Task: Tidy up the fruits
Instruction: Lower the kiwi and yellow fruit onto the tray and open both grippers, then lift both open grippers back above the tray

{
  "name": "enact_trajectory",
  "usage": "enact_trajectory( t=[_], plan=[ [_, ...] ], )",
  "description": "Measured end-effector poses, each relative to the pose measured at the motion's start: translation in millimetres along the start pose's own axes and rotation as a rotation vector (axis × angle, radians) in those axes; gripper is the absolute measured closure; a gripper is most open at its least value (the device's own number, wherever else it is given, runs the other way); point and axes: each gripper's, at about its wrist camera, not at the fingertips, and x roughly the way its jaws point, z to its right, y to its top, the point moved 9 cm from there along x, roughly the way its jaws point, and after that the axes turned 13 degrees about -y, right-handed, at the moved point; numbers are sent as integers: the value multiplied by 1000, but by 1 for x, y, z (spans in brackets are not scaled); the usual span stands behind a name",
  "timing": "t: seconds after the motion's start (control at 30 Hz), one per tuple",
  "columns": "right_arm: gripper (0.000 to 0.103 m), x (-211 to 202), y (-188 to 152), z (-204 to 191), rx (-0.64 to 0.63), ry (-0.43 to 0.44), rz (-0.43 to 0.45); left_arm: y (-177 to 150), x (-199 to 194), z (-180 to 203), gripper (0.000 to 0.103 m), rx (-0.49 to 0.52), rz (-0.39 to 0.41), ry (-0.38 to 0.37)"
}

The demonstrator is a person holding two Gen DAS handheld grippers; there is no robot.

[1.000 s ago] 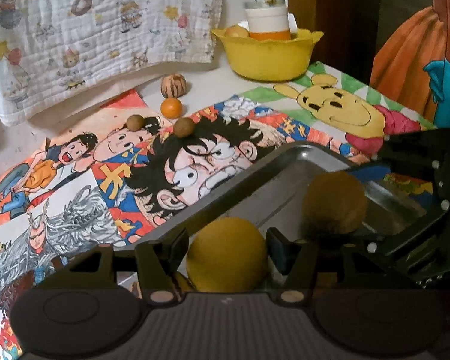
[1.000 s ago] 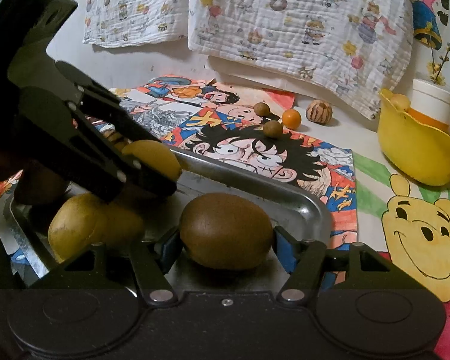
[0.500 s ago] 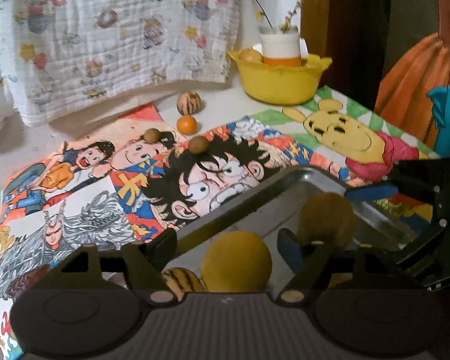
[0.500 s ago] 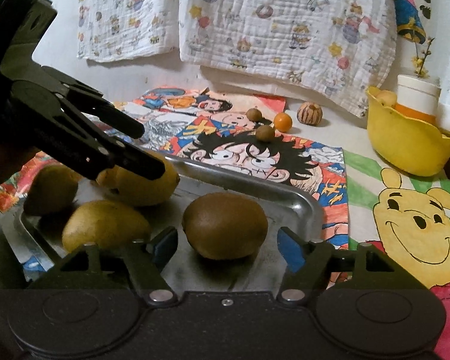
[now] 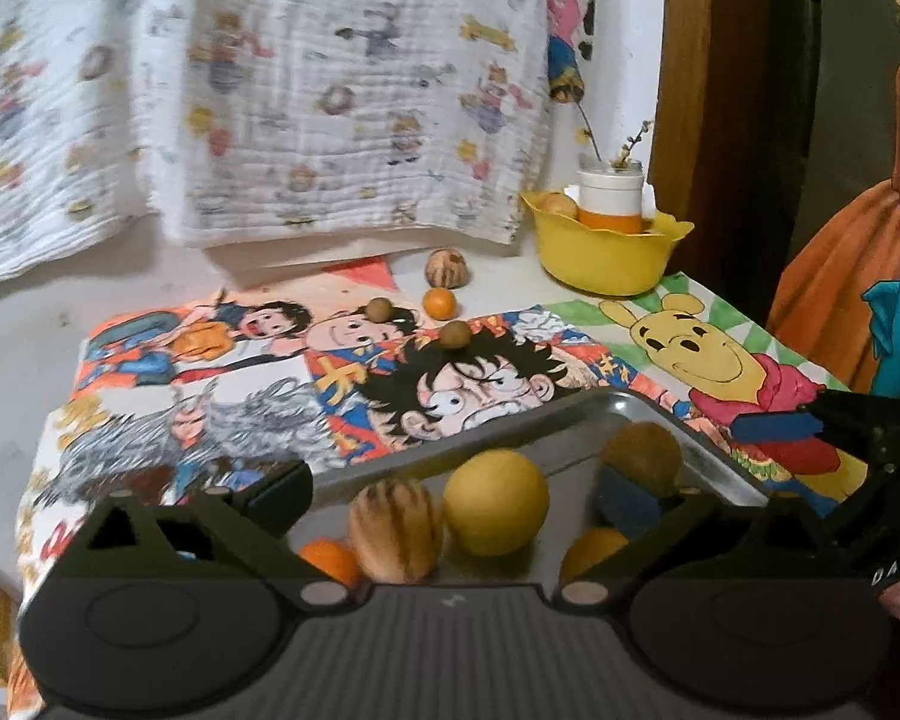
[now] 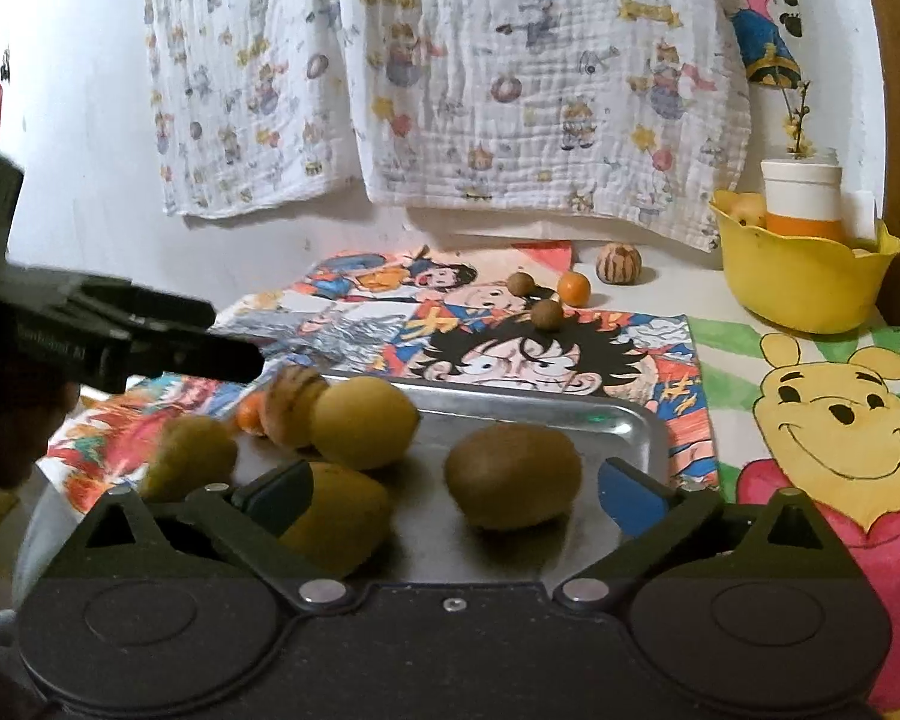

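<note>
A metal tray [image 6: 624,420] [image 5: 576,414] holds several fruits: a brown kiwi [image 6: 513,474] [image 5: 642,456], a yellow lemon [image 6: 363,420] [image 5: 495,501], a striped nut-like fruit [image 5: 396,528] [image 6: 291,405], a small orange [image 5: 327,561] and two yellowish fruits [image 6: 336,516]. My left gripper [image 5: 450,498] is open and empty above the tray. My right gripper [image 6: 450,495] is open and empty, just short of the kiwi. Farther back on the cartoon cloth lie a striped ball fruit [image 5: 446,267], a small orange [image 5: 439,303] and two small brown fruits [image 5: 380,309].
A yellow bowl [image 5: 603,255] [image 6: 801,276] with a white-and-orange cup and a fruit stands at the back right. A patterned cloth [image 5: 330,90] hangs on the back wall. The other gripper shows at the right edge of the left wrist view [image 5: 870,450] and at the left of the right wrist view [image 6: 120,342].
Both grippers opened, released the lemon and the kiwi into the tray, and pulled back and up. The fruits now lie free in the tray.
</note>
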Motion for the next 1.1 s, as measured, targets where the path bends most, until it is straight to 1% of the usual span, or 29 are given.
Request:
enact_trajectory(
  t=[0.17, 0.27, 0.4, 0.57, 0.67, 0.77, 0.87, 1.1],
  plan=[
    [1, -18, -5, -15, -23, -5, 17, -16, -26, 5, 1, 5, 13, 24],
    [1, -27, -10, -24, -23, 2, 13, -27, -39, 11, 1, 6, 18, 18],
    [1, -35, -16, -29, -15, -8, 7, -46, -50, 19, 0, 19, 8, 32],
    [1, -47, -29, -34, -18, -37, -19, -63, -58, 24, 1, 27, -4, 56],
    [1, -50, -35, -34, -31, -52, -37, -69, -61, 25, 1, 15, -9, 60],
    [1, -50, -43, -33, -44, -71, -67, -78, -62, 23, 0, -4, -28, 59],
    [1, -49, -51, -33, -55, -79, -95, -84, -62, 21, 0, -4, -46, 75],
    [1, -44, -53, -35, -70, -91, -118, -97, -62, 9, 0, -13, -97, 88]
  ],
)
